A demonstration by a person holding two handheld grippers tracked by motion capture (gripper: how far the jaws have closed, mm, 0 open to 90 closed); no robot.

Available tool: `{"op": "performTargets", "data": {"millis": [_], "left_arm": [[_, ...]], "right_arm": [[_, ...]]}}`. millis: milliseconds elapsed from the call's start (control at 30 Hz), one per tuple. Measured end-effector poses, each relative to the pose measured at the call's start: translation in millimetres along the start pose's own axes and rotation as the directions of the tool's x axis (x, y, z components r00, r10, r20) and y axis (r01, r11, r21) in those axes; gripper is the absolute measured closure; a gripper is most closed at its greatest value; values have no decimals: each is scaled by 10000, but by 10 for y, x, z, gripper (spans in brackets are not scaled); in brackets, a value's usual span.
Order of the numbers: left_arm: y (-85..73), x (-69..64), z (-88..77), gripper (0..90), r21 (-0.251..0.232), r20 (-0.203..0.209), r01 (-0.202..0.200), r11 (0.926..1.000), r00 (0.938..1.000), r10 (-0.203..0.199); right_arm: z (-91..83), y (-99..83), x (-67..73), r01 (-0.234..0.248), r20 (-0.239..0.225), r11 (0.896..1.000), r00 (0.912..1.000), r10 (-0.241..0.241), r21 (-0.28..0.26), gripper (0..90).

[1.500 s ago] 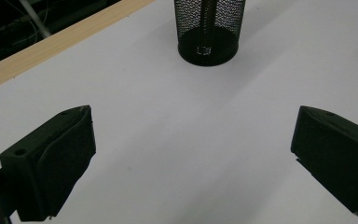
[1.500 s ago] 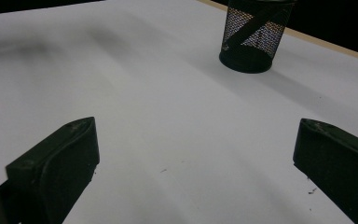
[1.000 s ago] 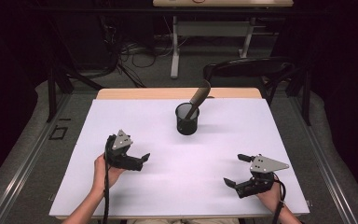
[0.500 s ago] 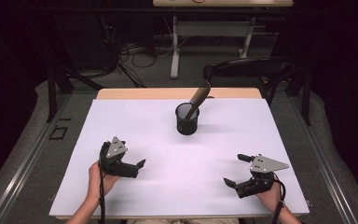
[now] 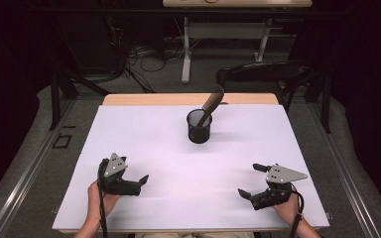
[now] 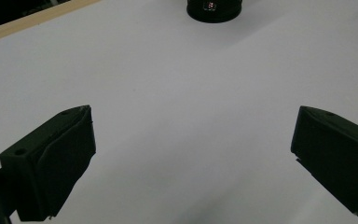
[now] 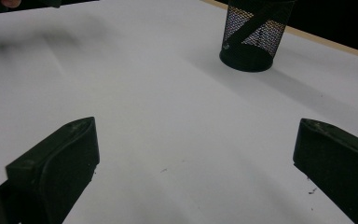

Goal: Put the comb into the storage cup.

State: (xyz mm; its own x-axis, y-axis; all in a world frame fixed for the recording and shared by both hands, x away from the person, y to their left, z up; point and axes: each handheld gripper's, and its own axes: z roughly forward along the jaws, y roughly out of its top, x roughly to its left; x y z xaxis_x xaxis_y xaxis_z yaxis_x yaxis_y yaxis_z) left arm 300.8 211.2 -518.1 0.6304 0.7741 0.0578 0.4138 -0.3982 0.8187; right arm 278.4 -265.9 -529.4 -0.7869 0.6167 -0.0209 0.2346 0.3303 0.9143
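- Your left tool (image 5: pixel 138 181) is resting at the near left of the desk (image 5: pixel 144 134), its jaws spread wide with nothing between them; the left gripper view is showing both black jaws far apart over bare white surface.
- Your right tool (image 5: pixel 252 180) is sitting near the near right corner, likewise released and empty, jaws parted and pointing in toward the middle of the desk.
- You are working toward the black mesh cup (image 5: pixel 199 126), which is standing upright a little past the middle of the desk, toward the far edge, well apart from both tools.
- A brown-handled utensil (image 5: pixel 212 103) is leaning in the cup, its long axis tilting up and away toward the far right, the top end overhanging the rim on that side.
- From your left tool the cup is lying ahead and to the right; from your right tool it is lying ahead and to the left. Both are looking roughly equally far off, so I cannot tell which is nearer; the handle's lean is favouring the right side, I judge.
- The right gripper view is showing the mesh wall (image 7: pixel 253 32) with the utensil's shaft as a dark diagonal inside; the left gripper view is catching just the cup's base (image 6: pixel 213 10) at its top edge; the high view is giving you the projecting handle.
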Motion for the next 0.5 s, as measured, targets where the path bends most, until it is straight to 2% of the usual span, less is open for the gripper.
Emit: {"op": "performTargets", "data": {"millis": [167, 300, 500], "left_arm": [[-48, -15, -30, 0, -150, -54, 153, 9998, 9999, -154], [-79, -38, -59, 0, -288, -63, 28, 9996, 10000, -29], [-165, -76, -81, 0, -431, -35, 118, 9990, 9999, -120]], "right_arm": [[1, -1, 3, -38, -17, 10000, 10000, 38, 25, 0], [-2, 0, 1, 0, 9, 10000, 10000, 0, -4, 0], [-9, 2, 3, 5, 13, 10000, 10000, -5, -11, 0]]}}
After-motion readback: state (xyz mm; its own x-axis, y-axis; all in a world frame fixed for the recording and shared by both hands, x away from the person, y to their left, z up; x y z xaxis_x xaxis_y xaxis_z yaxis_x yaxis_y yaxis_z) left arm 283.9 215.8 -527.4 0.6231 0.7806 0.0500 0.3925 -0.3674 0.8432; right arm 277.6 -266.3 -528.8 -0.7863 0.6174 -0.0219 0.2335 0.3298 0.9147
